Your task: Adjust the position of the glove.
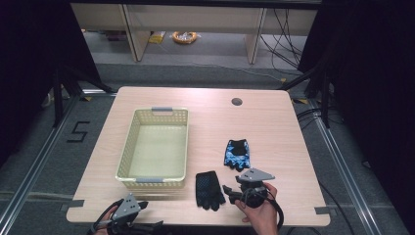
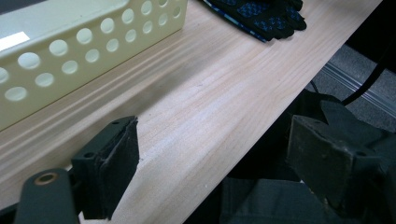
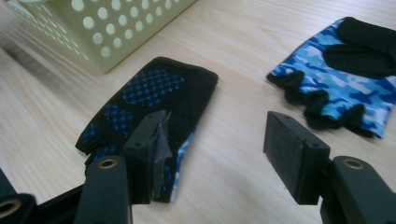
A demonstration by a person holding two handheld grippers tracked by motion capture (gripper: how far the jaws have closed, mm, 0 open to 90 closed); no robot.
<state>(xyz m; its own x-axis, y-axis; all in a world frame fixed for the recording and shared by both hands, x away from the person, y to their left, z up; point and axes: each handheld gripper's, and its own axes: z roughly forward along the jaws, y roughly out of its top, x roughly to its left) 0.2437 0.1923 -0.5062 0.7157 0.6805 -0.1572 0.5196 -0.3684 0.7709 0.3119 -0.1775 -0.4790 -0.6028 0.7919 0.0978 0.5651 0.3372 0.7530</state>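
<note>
- We note the black glove [image 1: 210,189] lying flat on the table [image 1: 274,122], near edge, just right of the basket [image 1: 128,147]; the right gripper [image 1: 234,192] sits beside it on the glove's right, jaws spread and pinching nothing.
- In the right gripper view that glove [image 3: 154,93] lies partly behind the left jaw; we judge the grasp not yet made.
- The blue camouflage glove [image 1: 237,153] rests farther back and to the right, apart from the black one and untouched.
- The left gripper [image 1: 128,211] waits at the near left table edge, jaws spread, empty.
- We see nothing inside the basket; its floor is bare.
- Our judgement: sorting both gloves into the basket remains entirely ahead; nothing is placed so far.
</note>
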